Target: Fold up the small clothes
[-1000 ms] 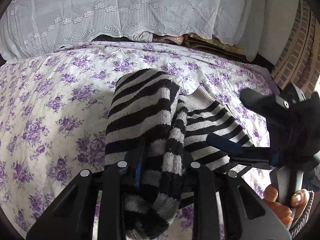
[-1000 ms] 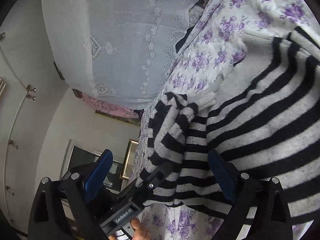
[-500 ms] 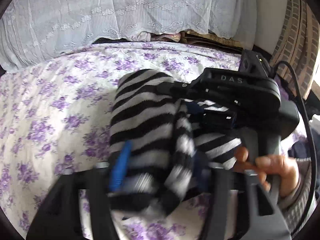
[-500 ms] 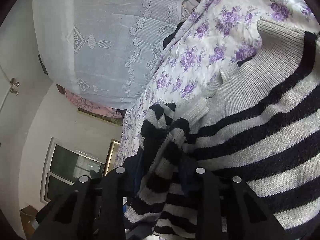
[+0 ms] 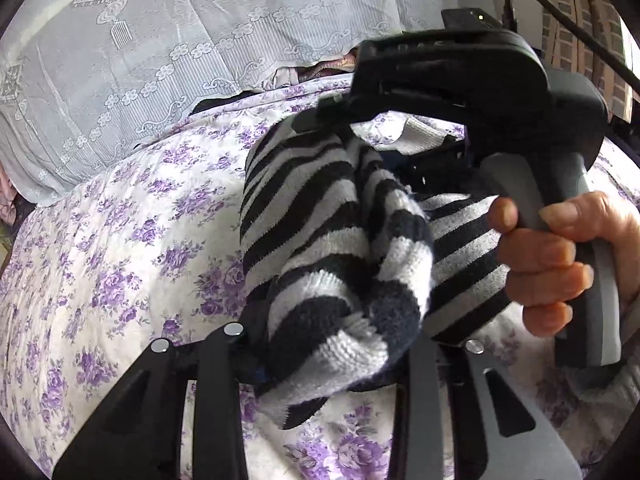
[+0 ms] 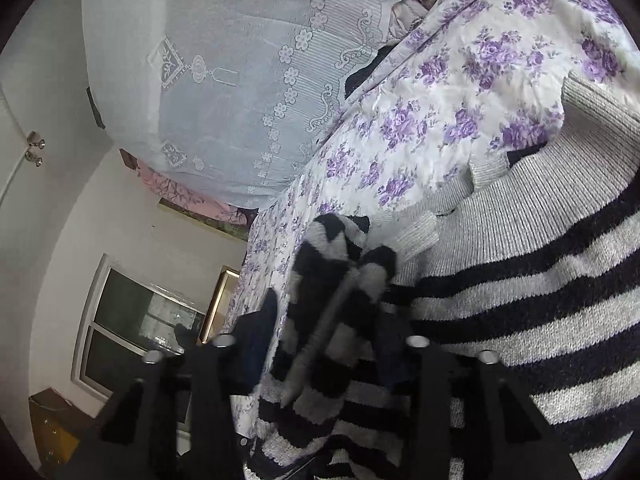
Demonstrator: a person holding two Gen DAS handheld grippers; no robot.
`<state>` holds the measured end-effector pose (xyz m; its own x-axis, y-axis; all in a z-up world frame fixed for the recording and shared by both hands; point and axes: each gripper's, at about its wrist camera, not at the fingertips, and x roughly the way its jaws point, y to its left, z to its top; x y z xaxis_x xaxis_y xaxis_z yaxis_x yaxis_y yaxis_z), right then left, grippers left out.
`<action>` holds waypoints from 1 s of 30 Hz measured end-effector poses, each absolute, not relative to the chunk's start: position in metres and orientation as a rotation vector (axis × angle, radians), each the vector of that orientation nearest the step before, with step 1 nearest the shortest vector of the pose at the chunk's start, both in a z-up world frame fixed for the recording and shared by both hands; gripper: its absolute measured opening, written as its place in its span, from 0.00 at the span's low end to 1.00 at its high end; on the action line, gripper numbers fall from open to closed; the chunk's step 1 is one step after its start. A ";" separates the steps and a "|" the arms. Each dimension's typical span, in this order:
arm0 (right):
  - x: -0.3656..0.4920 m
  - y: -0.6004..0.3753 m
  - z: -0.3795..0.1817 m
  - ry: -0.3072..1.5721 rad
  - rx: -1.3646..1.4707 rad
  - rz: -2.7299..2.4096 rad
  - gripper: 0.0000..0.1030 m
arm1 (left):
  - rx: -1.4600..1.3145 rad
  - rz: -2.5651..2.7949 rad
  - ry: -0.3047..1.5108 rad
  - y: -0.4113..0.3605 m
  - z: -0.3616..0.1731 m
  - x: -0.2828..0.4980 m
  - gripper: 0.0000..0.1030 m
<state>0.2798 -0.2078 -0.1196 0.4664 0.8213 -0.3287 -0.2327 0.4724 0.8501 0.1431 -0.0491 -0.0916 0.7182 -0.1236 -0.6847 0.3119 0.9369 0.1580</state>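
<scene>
A black-and-grey striped knitted sweater [image 5: 320, 248] is spread on a bed covered by a white sheet printed with purple flowers [image 5: 120, 240]. A bunched fold of its fuzzy, ribbed knit is pinched between the closed fingers of the left hand-held gripper [image 5: 332, 344], the thick roll hanging over them. The same bunched fold is clamped by the right hand-held gripper [image 6: 328, 340], whose black plastic body and grey handle are gripped by the person's right hand [image 5: 560, 256] just beside the left one. To the right of the right hand-held gripper, the flat body of the sweater with its plain grey ribbed collar lies on the sheet. Beyond both, a white embroidered lace cloth [image 5: 180, 40] is draped.
</scene>
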 end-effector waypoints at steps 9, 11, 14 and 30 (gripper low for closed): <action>0.264 -0.264 -0.058 0.679 0.799 0.762 0.26 | 0.269 -0.354 0.663 -0.098 -0.037 0.138 0.28; 0.263 -0.281 -0.052 0.656 0.788 0.742 0.26 | 0.286 -0.387 0.653 -0.117 -0.033 0.137 0.28; 0.265 -0.308 -0.052 0.653 0.801 0.713 0.26 | 0.320 -0.426 0.638 -0.146 -0.032 0.135 0.28; 0.273 -0.395 -0.138 0.803 0.888 0.395 0.26 | 0.308 -0.590 0.772 -0.222 -0.079 0.158 0.30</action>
<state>0.2734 -0.3952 -0.1377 0.6500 0.6099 -0.4533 0.0135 0.5872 0.8094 0.1577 -0.2221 -0.0785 0.5678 -0.3839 -0.7282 0.6015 0.7974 0.0487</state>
